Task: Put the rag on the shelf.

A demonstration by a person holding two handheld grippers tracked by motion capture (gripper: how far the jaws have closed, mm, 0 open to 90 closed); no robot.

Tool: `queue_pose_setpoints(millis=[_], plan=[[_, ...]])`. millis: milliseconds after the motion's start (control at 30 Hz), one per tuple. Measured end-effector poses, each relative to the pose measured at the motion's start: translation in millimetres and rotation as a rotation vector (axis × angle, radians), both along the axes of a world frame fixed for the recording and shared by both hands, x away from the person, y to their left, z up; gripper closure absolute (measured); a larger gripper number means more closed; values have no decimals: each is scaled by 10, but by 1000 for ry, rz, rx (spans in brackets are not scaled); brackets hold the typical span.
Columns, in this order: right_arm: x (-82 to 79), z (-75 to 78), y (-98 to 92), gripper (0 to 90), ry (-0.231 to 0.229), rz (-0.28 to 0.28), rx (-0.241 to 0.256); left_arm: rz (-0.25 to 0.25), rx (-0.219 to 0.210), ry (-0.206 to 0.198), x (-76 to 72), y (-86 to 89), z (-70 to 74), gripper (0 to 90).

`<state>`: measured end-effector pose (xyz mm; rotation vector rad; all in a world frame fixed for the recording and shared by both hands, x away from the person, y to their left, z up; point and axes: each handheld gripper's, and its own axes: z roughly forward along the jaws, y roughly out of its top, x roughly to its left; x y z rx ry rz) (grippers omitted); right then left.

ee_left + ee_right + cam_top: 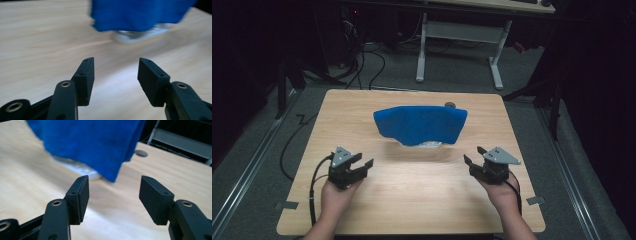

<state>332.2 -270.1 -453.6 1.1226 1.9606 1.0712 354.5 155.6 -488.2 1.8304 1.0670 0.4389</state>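
Observation:
A blue cloth (421, 124) is draped over a white, round object (424, 144) near the middle of the wooden table (412, 195); just the object's lower rim peeks out. My left gripper (364, 165) rests open at the front left, jaws spread and empty. At the front right my right gripper (474, 156) is open too, holding nothing. From the left gripper view (116, 70) the blue cloth (140, 13) and the white rim (135, 36) lie ahead. The right gripper view (113, 188) faces the blue cloth (92, 145), with the white rim (75, 167) under it.
A small dark round plug (450, 104) sits in the table just behind the cloth. Beyond the table's far edge stand a white desk frame (462, 40) and loose cables (362, 65) on the grey floor.

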Motion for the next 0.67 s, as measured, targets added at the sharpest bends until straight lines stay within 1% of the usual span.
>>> queue_pose_setpoints(millis=[33,67,100,133,167,200,233,267,300,333,367,400,433,500,533,600,667], plan=[[-60,-29,35,407,5,9,-2,-18,-16,6,-53,-94,-28,479],[-120,-62,75,404,10,13,-2,-42,-22,16,-103,-197,-67,478],[-183,-107,116,402,16,20,4,-67,-22,37,-171,-328,-135,477],[-269,-187,169,407,27,26,13,-80,-32,48,-219,-398,-190,475],[-331,-251,195,423,31,19,16,-104,-52,67,-292,-482,-271,482],[-423,-358,218,454,28,9,26,-133,-51,107,-344,-572,-328,516],[-488,-459,247,452,45,12,33,-178,-27,136,-377,-675,-345,522],[-501,-516,290,423,98,52,14,-214,4,123,-409,-745,-345,505],[-508,-543,321,425,110,75,-19,-243,76,74,-470,-844,-337,497],[-531,-566,353,438,94,85,-40,-255,100,60,-485,-875,-339,497],[-518,-567,356,433,95,91,-30,-270,117,57,-488,-912,-351,497],[-492,-562,365,426,108,92,-12,-284,126,65,-479,-941,-370,494],[-466,-559,375,426,106,103,-10,-288,129,75,-467,-961,-391,490],[-429,-570,390,429,92,105,-40,-288,133,88,-451,-972,-418,486],[-418,-580,386,430,96,106,-41,-288,131,89,-450,-969,-423,486],[-400,-608,365,430,115,104,-24,-285,125,88,-454,-947,-423,484],[-400,-617,355,432,121,104,-23,-283,122,96,-449,-928,-431,484]])
